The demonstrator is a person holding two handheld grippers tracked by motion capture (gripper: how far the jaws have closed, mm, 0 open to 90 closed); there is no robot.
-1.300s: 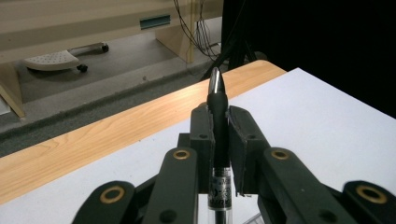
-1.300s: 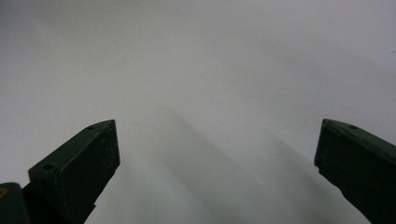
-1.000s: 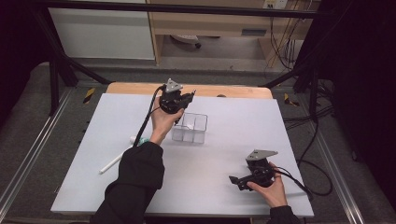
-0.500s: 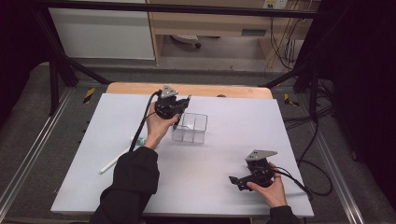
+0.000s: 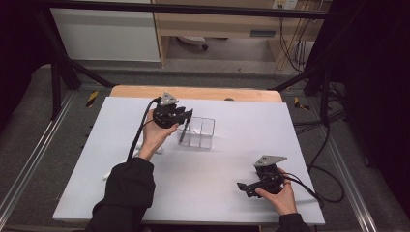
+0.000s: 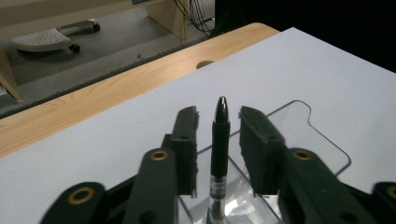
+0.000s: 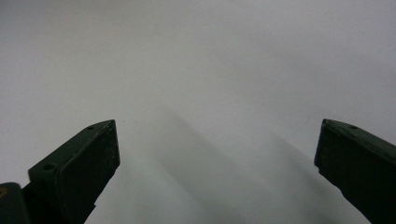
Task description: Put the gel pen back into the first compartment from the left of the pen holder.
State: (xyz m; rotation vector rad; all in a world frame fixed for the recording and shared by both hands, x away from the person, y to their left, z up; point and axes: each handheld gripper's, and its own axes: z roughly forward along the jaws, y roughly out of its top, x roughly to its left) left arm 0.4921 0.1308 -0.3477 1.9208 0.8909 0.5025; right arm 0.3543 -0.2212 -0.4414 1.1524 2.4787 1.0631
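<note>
The left claw (image 6: 219,140) has just been opening; its jaws stand slightly apart around the black pen (image 6: 219,140), upright in the clear organizer (image 5: 197,133) at the bench's (image 5: 232,193) twelve o'clock. Release appears underway; next, withdrawing without toppling it. The right claw (image 7: 217,154) rests wide, empty.

pen (image 6: 220,140) black, silver band low on barrel | box (image 5: 202,132) clear, see-through at my 12 | my grippers' jaws black, left gripper (image 5: 185,115), right gripper (image 5: 244,186) | plates grey | table (image 5: 232,159) white, wood strip at 12 | sleeve (image 5: 128,181) black
</note>
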